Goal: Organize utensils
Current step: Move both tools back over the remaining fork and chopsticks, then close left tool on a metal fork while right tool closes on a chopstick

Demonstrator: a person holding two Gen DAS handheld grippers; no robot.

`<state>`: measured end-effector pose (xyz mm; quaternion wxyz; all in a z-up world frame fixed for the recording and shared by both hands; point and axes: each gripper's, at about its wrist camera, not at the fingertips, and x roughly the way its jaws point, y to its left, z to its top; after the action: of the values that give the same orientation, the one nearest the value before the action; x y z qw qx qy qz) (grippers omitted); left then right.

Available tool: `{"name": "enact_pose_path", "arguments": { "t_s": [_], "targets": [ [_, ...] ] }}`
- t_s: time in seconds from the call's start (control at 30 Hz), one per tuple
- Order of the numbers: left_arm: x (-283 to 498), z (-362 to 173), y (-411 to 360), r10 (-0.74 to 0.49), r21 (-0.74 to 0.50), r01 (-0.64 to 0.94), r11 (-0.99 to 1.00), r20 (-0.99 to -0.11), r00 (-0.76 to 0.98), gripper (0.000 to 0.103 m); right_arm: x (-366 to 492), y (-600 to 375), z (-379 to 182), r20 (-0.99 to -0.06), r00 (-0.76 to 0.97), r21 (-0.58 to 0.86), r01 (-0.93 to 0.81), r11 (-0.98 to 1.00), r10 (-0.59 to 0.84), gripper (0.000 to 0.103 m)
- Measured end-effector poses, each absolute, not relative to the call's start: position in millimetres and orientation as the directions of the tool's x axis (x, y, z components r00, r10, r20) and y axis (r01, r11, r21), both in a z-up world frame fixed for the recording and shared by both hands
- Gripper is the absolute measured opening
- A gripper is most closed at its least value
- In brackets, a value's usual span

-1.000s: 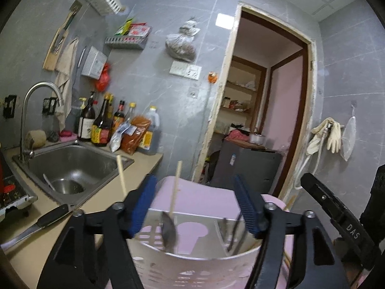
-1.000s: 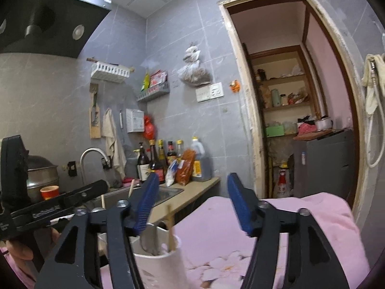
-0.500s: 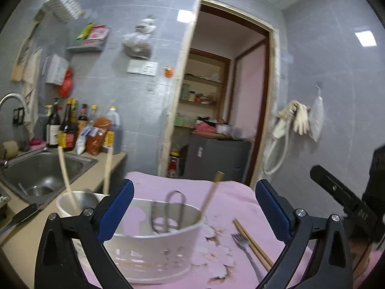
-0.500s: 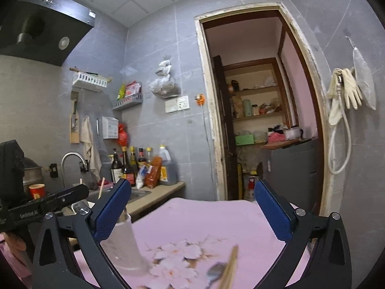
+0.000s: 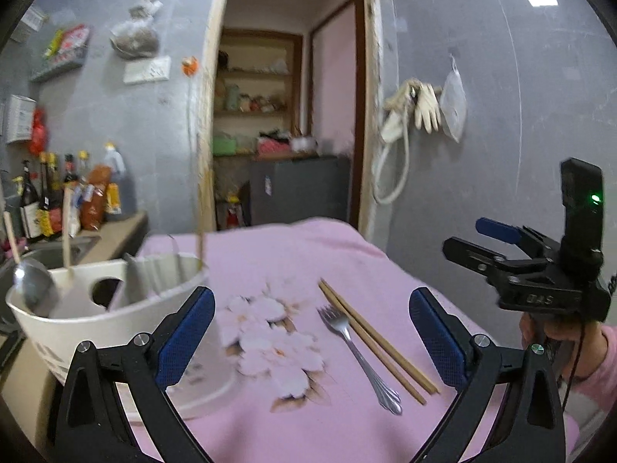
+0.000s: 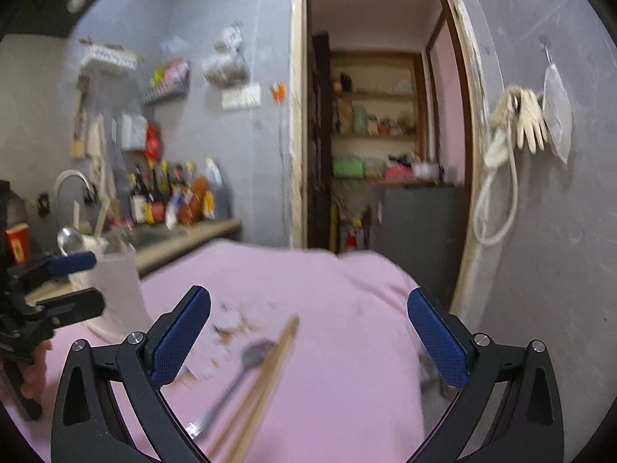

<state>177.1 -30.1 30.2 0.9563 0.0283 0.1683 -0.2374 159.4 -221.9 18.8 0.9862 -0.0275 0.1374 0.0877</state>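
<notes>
A white utensil holder (image 5: pixel 115 308) stands at the left of the pink floral cloth (image 5: pixel 308 270), with a ladle (image 5: pixel 32 289) and chopsticks standing in it. A steel fork (image 5: pixel 356 355) and a pair of wooden chopsticks (image 5: pixel 376 341) lie flat on the cloth to its right. My left gripper (image 5: pixel 308 332) is open and empty, above the cloth between holder and fork. My right gripper (image 6: pixel 308 335) is open and empty, above the fork (image 6: pixel 231 382) and chopsticks (image 6: pixel 262 382); it also shows in the left wrist view (image 5: pixel 497 241). The holder shows blurred in the right wrist view (image 6: pixel 112 281).
A sink (image 5: pixel 42 254) and a counter with sauce bottles (image 5: pixel 65 200) lie to the left. An open doorway (image 5: pixel 285 123) with a grey cabinet (image 5: pixel 297 189) is behind the table. Gloves and a hose (image 5: pixel 416 115) hang on the right wall.
Both grippers have opened wide and swung to the right, away from the holder. The fork and chopsticks on the cloth have come into view in front of both.
</notes>
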Motion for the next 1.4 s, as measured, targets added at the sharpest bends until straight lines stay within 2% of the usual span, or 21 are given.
{"name": "enact_pose_path", "arguments": {
  "t_s": [0.13, 0.2, 0.23, 0.3, 0.4, 0.53, 0.6, 0.83, 1.0, 1.4],
  "targets": [
    [187, 20, -46, -0.432, -0.002, 0.471, 0.882, -0.401, 0.808, 0.098, 176, -230, 0, -0.387, 0.907, 0.004, -0.176, 0.984, 0.164, 0.096],
    [194, 13, -54, -0.431, -0.001, 0.478, 0.878, -0.433, 0.792, 0.094, 184, -230, -9, -0.438, 0.882, 0.013, -0.189, 0.982, 0.176, 0.085],
    [197, 11, -57, -0.429, 0.002, 0.482, 0.876, -0.451, 0.783, 0.091, 186, -230, -13, -0.456, 0.872, 0.015, -0.196, 0.981, 0.181, 0.083],
    [206, 6, -64, -0.424, 0.007, 0.492, 0.87, -0.496, 0.757, 0.079, 193, -229, -18, -0.499, 0.843, 0.024, -0.218, 0.976, 0.201, 0.073],
    [220, -6, -75, -0.426, -0.003, 0.515, 0.857, -0.566, 0.706, 0.069, 199, -227, -23, -0.541, 0.809, 0.035, -0.249, 0.968, 0.228, 0.059],
    [245, -19, -83, -0.452, -0.062, 0.545, 0.836, -0.641, 0.621, 0.056, 205, -222, -28, -0.582, 0.774, 0.036, -0.28, 0.959, 0.248, 0.047],
    [258, -26, -87, -0.457, -0.101, 0.544, 0.833, -0.68, 0.573, 0.044, 205, -219, -29, -0.595, 0.764, 0.033, -0.288, 0.957, 0.25, 0.04],
    [299, -47, -91, -0.497, -0.258, 0.515, 0.817, -0.768, 0.404, 0.027, 212, -212, -36, -0.646, 0.718, 0.024, -0.318, 0.948, 0.258, 0.029],
    [316, -47, -83, -0.522, -0.323, 0.478, 0.817, -0.767, 0.374, 0.02, 217, -205, -42, -0.686, 0.678, 0.023, -0.343, 0.939, 0.264, 0.026],
    [319, -45, -83, -0.507, -0.334, 0.434, 0.837, -0.771, 0.385, 0.005, 219, -190, -47, -0.723, 0.65, -0.038, -0.373, 0.927, 0.233, 0.026]
  ]
}}
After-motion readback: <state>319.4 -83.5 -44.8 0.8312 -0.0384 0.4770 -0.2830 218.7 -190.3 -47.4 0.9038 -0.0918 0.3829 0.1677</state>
